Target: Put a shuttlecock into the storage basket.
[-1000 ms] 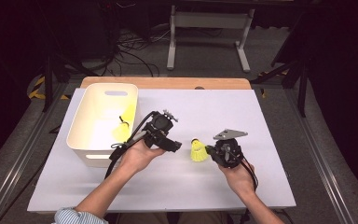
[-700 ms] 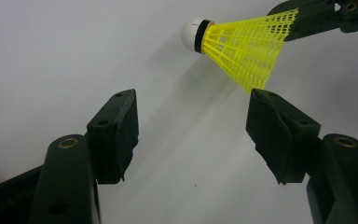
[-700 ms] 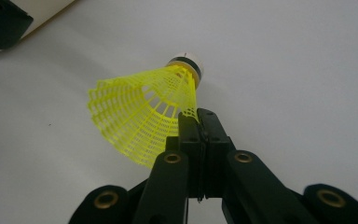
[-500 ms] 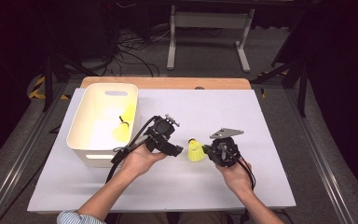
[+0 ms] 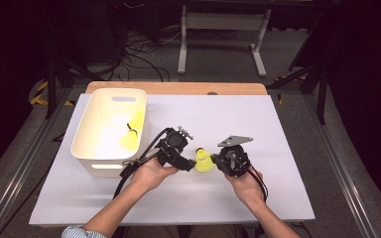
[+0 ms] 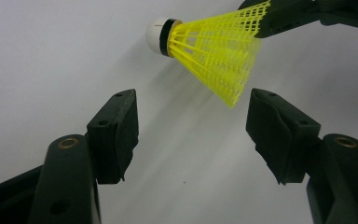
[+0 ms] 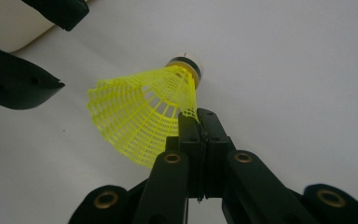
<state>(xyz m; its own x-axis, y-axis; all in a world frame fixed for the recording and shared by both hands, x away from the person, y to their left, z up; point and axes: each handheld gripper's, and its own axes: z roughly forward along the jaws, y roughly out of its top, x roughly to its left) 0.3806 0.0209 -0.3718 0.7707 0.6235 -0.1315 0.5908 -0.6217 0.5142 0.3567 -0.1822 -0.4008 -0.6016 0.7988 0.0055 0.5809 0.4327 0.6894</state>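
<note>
Left gripper (image 5: 190,162) closed in, jaws agape; right gripper (image 7: 199,122) pinches shuttlecock (image 5: 204,160). One already in bin (image 5: 95,159); handover pending, I judge.

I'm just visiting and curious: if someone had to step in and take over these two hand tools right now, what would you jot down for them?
Right gripper: shut on the mesh skirt of a yellow shuttlecock, held just above the table.
Left gripper: open, jaws facing that shuttlecock, not touching it.
White bin: at the table's left, with a second yellow shuttlecock inside.
Done: one shuttlecock binned, one picked up.
Left, probably: close the left gripper on the held shuttlecock, release the right, then drop it in the bin.
</note>
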